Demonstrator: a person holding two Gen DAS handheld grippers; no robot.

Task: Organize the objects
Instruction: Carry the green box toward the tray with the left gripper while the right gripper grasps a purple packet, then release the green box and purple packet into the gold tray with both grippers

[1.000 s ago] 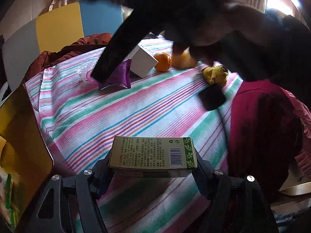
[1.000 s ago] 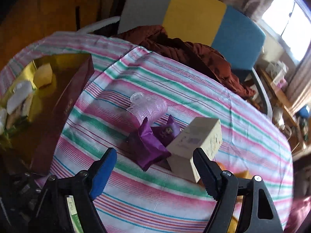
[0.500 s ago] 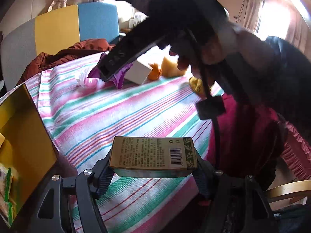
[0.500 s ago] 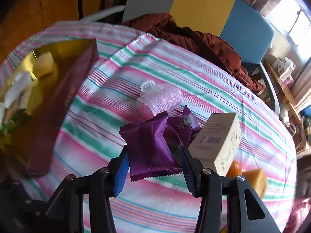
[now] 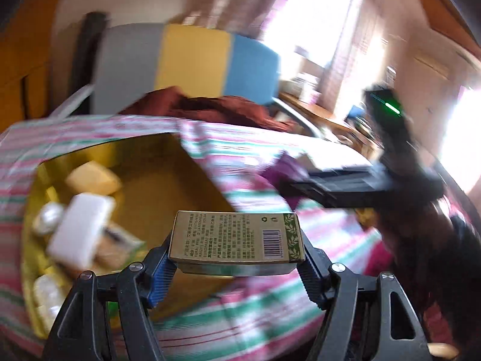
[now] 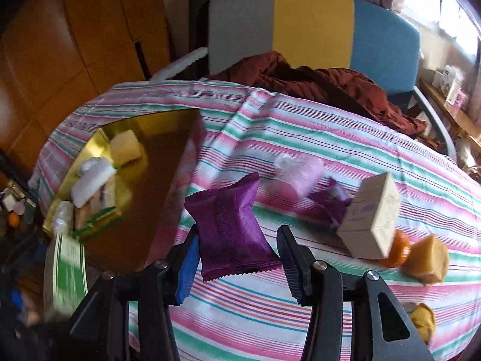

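green box [image 5: 236, 237]: clamped end to end in my left gripper [image 5: 234, 258], up in the air at the near edge of the gold tray [image 5: 192, 180]. Printed back faces the camera.
purple packet [image 6: 230, 228]: pinched between the pads of my right gripper [image 6: 237, 258], lifted off the striped tablecloth [image 6: 360, 156], tray to its left.
tray contents: yellow block [image 5: 93, 177], white bar [image 5: 81, 228], wrapped biscuits [image 5: 117, 246] crowd the left side; bare gold floor on the right half.
risk, box drop: I judge the left view is motion-blurred, so I'm swinging fast. Letting go early could clip the tray wall and tip the box onto the cloth.
risk, box landing: a long box set on the piled items would sit tilted and slide. Better aimed at the bare floor.
risk, packet grip: I only have the lower part of the packet; the film is slick and puffy. It could squirt out or swing, and a hard squeeze may crush what's inside.
risk, collision: both grippers are headed to the same tray, I guess; the right one shows close by in the left view. They could knock together over the rim.
leftovers: cream carton [image 6: 372, 216], orange [image 6: 398, 251], second purple packet [image 6: 330, 204], pink clear container [image 6: 300, 171] still out on the cloth. A low pass may knock the carton over.
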